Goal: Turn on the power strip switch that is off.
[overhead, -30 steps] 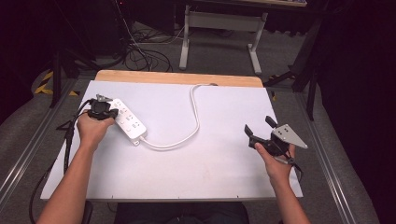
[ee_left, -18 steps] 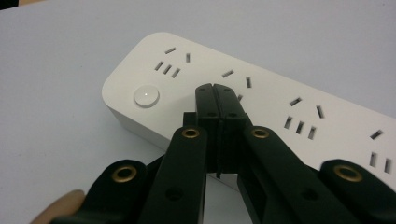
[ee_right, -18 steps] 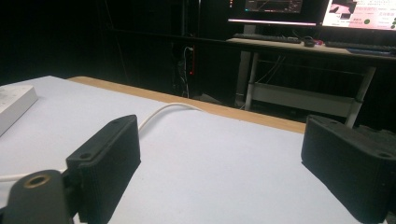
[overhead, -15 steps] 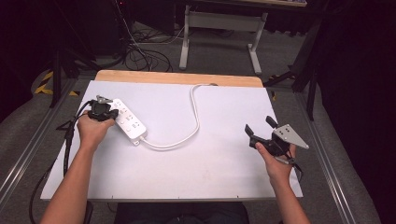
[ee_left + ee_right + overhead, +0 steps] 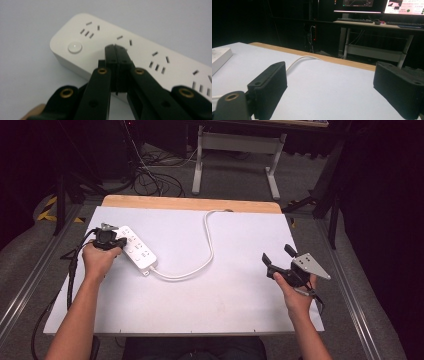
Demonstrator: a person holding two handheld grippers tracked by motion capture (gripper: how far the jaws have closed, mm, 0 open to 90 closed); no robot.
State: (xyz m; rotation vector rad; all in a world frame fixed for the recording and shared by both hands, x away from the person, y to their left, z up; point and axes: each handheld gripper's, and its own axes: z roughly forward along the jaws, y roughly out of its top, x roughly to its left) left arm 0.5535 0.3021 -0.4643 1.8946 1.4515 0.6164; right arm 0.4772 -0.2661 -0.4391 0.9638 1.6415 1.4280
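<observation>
The left gripper (image 5: 115, 48) has its two black jaws pressed flat together with nothing between them, their tips poised over the top face of the power strip (image 5: 140, 55), whether touching it or just above cannot be told; the power strip is white, long and flat with rounded corners, carrying rows of dark socket slots in groups of two and three and a round white button (image 5: 75, 47) near its end; no brand or lettering can be read on it, and its far part runs off the right edge of the left gripper view; in the high view the left hand (image 5: 97, 260) wraps that gripper (image 5: 106, 239) at the strip's (image 5: 140, 251) left end, on the left side of the white table (image 5: 200, 295); a white cord (image 5: 207, 245) leaves the strip's near end, loops across the table and goes over the far wooden edge (image 5: 190, 203); the right gripper (image 5: 281, 261), held in the right hand (image 5: 295, 292) low on the table's right side, well apart from the strip, has its jaws spread wide and empty, as the right gripper view (image 5: 332, 82) confirms; beyond the table stand a desk frame (image 5: 235, 150) and tangled floor cables (image 5: 150, 175); monitors (image 5: 402, 6) glow in the dark background of the right gripper view, their text too small to read.
</observation>
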